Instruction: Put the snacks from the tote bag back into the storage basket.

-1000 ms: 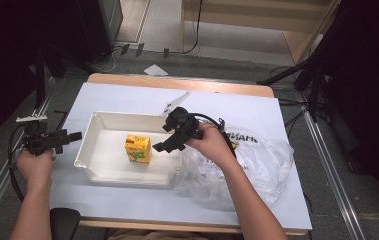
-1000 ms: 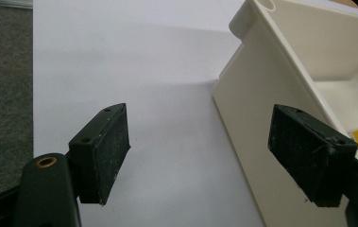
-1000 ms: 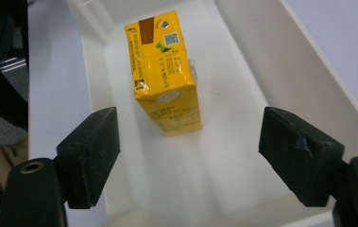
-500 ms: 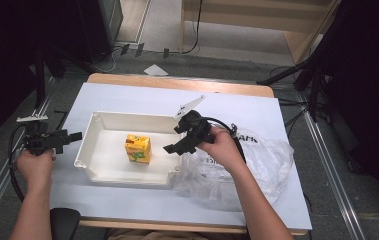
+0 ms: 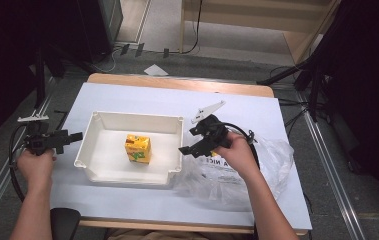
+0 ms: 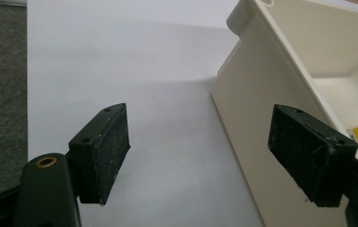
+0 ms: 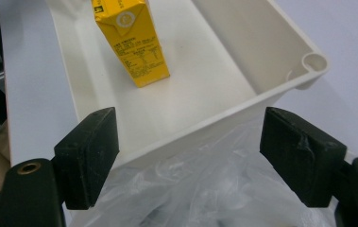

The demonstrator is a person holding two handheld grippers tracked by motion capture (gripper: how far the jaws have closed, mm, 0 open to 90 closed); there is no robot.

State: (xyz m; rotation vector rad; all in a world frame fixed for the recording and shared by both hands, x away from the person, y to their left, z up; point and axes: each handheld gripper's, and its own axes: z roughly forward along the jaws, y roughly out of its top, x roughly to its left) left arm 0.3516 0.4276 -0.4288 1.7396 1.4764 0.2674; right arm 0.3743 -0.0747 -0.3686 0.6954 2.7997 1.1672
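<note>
Hovering right gripper (image 5: 186,148), jaws spread, over plastic bag (image 5: 237,172); lowering squarely for next item; left gripper (image 5: 74,136) likewise spread beside tray (image 5: 137,116).

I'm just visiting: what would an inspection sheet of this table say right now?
Surface: table covered in white, wooden edge at the far side.
Job's things: yellow carton upright inside the white tray; clear plastic bag crumpled to the tray's right.
Clutter: nothing seen on the table.
Grippers: left tongs open, empty, at the tray's left outer wall; right tongs open, empty, over the bag at the tray's right rim.
Cables: black cable loops from the left tongs.
Surroundings: grey floor, a paper scrap, dark stands.
</note>
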